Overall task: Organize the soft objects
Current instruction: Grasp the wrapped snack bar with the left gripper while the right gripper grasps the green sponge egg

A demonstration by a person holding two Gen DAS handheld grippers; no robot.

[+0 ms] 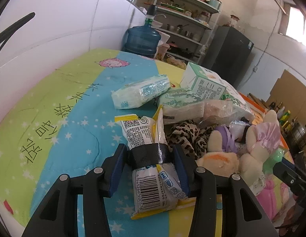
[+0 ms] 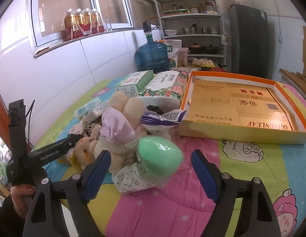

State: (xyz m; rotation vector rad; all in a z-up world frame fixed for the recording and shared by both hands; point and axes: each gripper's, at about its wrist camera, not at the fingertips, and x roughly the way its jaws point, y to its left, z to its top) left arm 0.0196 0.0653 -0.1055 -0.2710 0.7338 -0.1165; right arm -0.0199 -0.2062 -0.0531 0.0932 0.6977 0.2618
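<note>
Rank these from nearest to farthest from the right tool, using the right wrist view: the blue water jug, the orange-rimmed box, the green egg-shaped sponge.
1. Green egg-shaped sponge, wrapped in clear plastic, lying between the right tool's open fingers.
2. Orange-rimmed box, farther back on the right of the quilt.
3. Blue water jug, beyond the quilt by the wall, left of the shelves.

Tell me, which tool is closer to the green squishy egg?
Right. The right tool hangs open with the green egg just ahead of its fingers, between them. The left tool is off to the side, around a yellow-edged white packet.
</note>
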